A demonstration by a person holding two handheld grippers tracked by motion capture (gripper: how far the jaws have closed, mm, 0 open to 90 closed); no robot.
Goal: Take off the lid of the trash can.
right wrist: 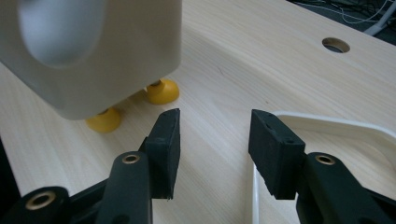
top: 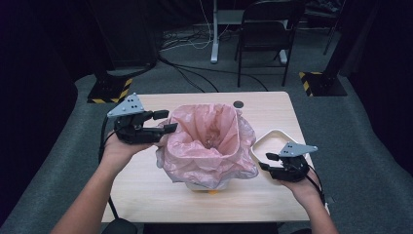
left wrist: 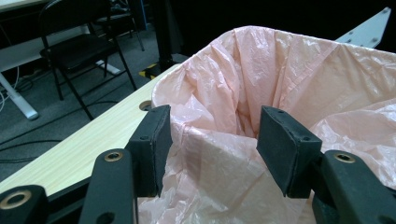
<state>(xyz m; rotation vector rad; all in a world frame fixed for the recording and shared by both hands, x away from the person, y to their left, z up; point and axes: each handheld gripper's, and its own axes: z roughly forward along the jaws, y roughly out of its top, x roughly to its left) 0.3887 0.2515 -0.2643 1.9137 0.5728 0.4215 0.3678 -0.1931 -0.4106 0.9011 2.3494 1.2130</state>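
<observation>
A pink plastic bag [top: 209, 141] lines a white bin that stands on yellow feet [top: 212, 191] at the middle of the wooden table [top: 146, 190]. My left gripper [top: 165, 121] is at the bag's left rim. In the left gripper view my left gripper [left wrist: 217, 140] has its jaws wide apart with the bag's rim [left wrist: 219, 154] between them, and the pads do not squeeze it. My right gripper [top: 267, 162] hovers open and empty right of the bin, over the near corner of a white tray [top: 272, 135]. In the right gripper view my right gripper [right wrist: 215, 135] faces the bin's wall [right wrist: 93, 46] and a yellow foot [right wrist: 161, 91].
The white tray's rim [right wrist: 327, 123] lies just right of my right jaws. A round hole [top: 237, 104] sits in the table's far edge. A black chair [top: 265, 34] and cables on the grey floor stand beyond the table.
</observation>
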